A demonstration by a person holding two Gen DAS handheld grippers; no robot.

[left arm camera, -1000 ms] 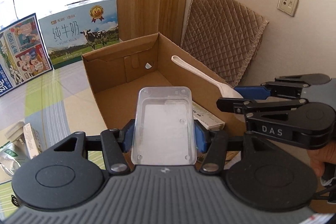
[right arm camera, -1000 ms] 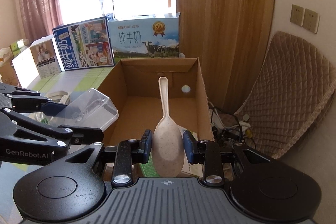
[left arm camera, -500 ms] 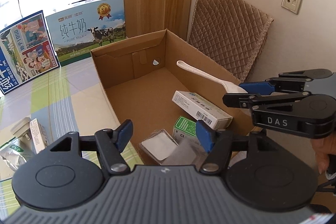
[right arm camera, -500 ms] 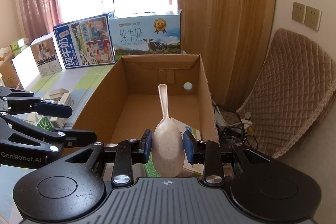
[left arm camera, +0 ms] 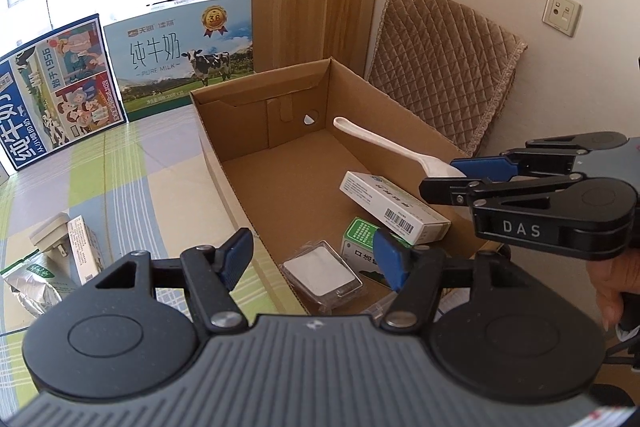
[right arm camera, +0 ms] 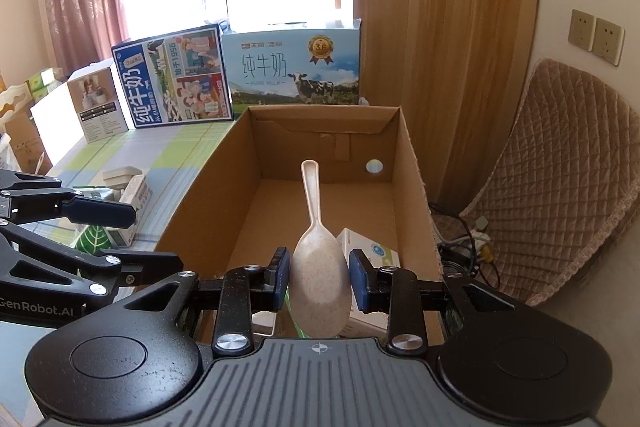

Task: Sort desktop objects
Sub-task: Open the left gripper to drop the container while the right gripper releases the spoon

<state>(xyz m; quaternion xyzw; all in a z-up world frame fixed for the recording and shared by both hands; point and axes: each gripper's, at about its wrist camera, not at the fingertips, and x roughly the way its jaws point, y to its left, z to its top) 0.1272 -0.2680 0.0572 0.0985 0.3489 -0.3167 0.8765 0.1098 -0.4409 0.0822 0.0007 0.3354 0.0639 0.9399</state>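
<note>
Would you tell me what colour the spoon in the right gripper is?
The spoon is beige with fine dark speckles, clearest in the right wrist view.

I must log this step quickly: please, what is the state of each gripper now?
Left gripper: open, holding nothing; its fingers have just been opening above the cardboard box.
Right gripper: closed on the spoon.

A table covered by a green, grey and white checked cloth (left arm camera: 120, 167) carries an open brown cardboard box (left arm camera: 240, 163). Two printed milk cartons stand along its far edge, one blue (left arm camera: 52, 87), one pale with a cow (left arm camera: 184, 55). Near the box lie a beige plug adapter (left arm camera: 50, 233), a small white packet box (left arm camera: 82, 243) and a silver-green foil pouch (left arm camera: 30, 281).
</note>
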